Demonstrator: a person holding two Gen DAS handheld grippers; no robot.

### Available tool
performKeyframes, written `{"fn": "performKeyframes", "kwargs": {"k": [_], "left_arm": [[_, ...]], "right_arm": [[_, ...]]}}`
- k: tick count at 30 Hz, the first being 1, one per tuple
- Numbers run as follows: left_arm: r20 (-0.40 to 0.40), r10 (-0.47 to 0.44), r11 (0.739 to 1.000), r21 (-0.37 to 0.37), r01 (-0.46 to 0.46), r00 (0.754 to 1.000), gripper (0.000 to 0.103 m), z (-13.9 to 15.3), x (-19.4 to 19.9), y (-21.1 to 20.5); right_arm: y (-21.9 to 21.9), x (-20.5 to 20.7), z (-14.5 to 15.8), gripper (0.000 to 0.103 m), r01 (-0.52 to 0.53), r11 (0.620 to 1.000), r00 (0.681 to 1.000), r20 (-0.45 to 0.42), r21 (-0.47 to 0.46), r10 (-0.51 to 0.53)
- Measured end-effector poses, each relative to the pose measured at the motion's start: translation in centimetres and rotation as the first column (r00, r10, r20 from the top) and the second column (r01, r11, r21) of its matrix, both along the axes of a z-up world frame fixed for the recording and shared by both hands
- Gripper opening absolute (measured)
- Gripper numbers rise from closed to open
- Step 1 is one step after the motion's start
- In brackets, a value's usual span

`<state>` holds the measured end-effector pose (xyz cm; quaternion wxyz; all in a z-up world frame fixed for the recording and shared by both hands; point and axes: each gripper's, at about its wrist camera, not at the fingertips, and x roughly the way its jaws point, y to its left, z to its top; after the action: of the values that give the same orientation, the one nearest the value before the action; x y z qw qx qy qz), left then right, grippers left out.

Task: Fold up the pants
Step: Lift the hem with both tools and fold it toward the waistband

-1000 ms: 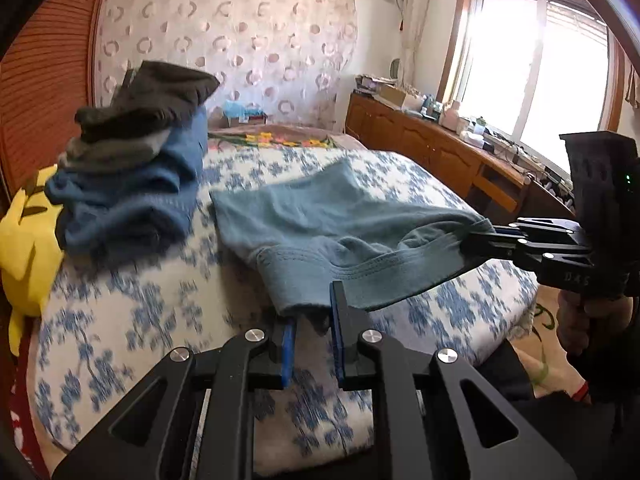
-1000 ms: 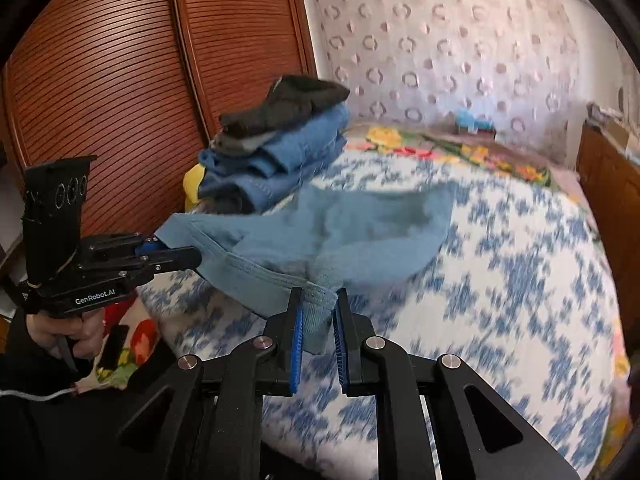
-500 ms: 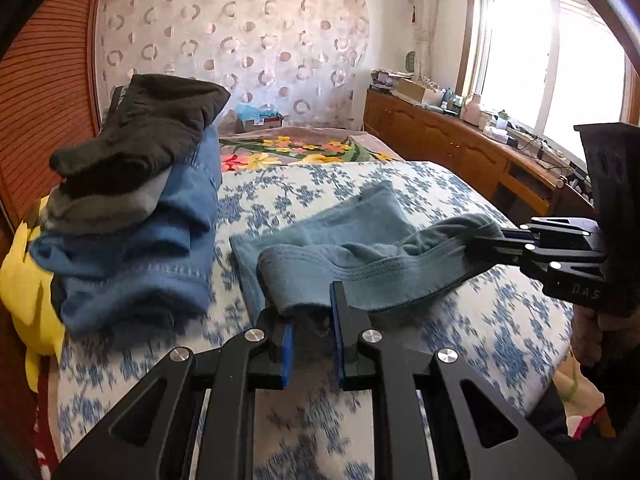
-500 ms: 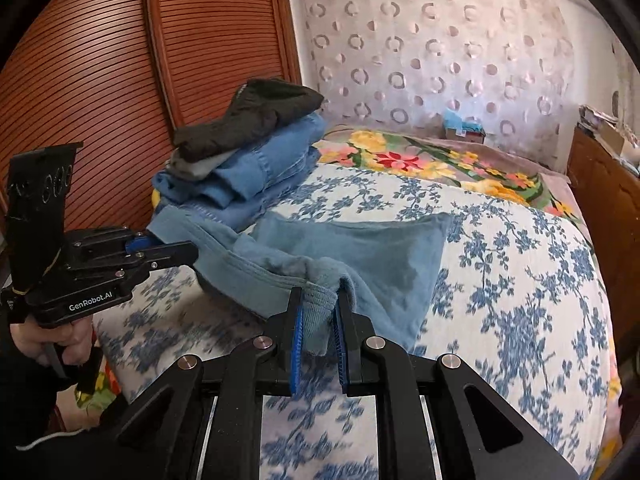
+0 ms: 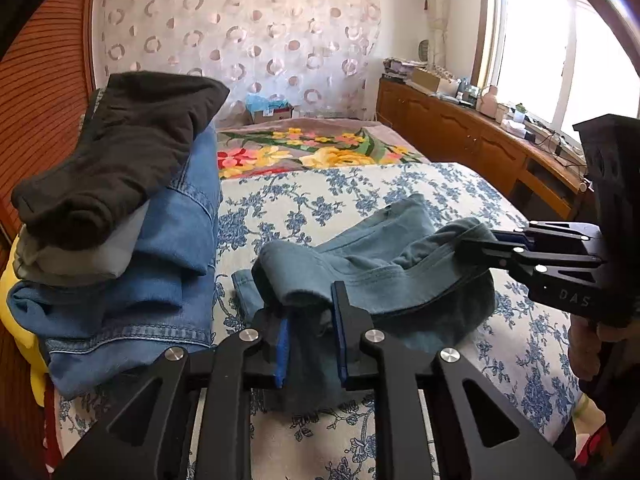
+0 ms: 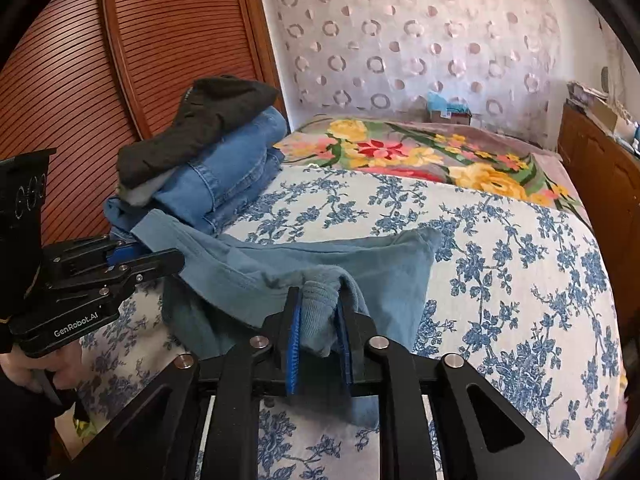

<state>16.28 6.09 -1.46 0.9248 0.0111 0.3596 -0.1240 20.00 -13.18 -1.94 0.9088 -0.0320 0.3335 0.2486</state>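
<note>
Blue-grey pants (image 5: 372,256) lie partly folded on the bed with the blue floral cover (image 5: 400,188). My left gripper (image 5: 310,312) is shut on one end of the waistband. My right gripper (image 6: 318,316) is shut on the other end; it also shows in the left wrist view (image 5: 486,246). The left gripper shows in the right wrist view (image 6: 160,256). The held edge hangs slack between both grippers, just above the lower layer of the pants (image 6: 360,256).
A stack of folded clothes (image 5: 132,216), jeans below and a black garment on top, stands at the bed's left next to the pants. A wooden wardrobe (image 6: 100,80) is behind it. A floral blanket (image 5: 312,152) lies at the far end. A wooden cabinet (image 5: 480,148) runs under the window.
Both grippers carried the waistband forward and down over the pants, doubling the cloth over itself. The cloth between them went from stretched to slack, and the clothes stack came closer.
</note>
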Motion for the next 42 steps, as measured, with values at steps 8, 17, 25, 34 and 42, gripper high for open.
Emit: {"fn": "performKeyframes", "kwargs": {"k": [8, 17, 25, 34, 42], "left_arm": [[0.012, -0.005, 0.999, -0.041, 0.005, 1.000, 0.053, 0.4, -1.1, 0.5], [-0.006, -0.035, 0.999, -0.035, 0.035, 0.999, 0.067, -1.1, -3.1, 0.2], [-0.081, -0.029, 0.999, 0.011, 0.030, 0.996, 0.062, -4.0, -3.2, 0.9], [-0.134, -0.023, 0.999, 0.044, 0.030, 0.991, 0.050, -5.7, -2.2, 1.4], [-0.127, -0.035, 0.998, 0.042, 0.040, 0.991, 0.017, -5.5, -2.2, 1.7]], "right_arm": [[-2.0, -1.1, 0.4, 0.039, 0.014, 0.999, 0.999, 0.049, 0.037, -0.015], [-4.0, -3.5, -2.2, 0.039, 0.020, 1.000, 1.000, 0.018, -0.016, -0.019], [-3.3, -2.6, -4.4, 0.039, -0.021, 0.999, 0.997, -0.074, -0.039, 0.018], [-2.6, -1.4, -5.3, 0.031, -0.057, 0.997, 0.994, -0.100, -0.052, 0.052], [-5.2, -2.7, -3.5, 0.009, -0.009, 1.000, 1.000, -0.011, -0.022, 0.009]]}}
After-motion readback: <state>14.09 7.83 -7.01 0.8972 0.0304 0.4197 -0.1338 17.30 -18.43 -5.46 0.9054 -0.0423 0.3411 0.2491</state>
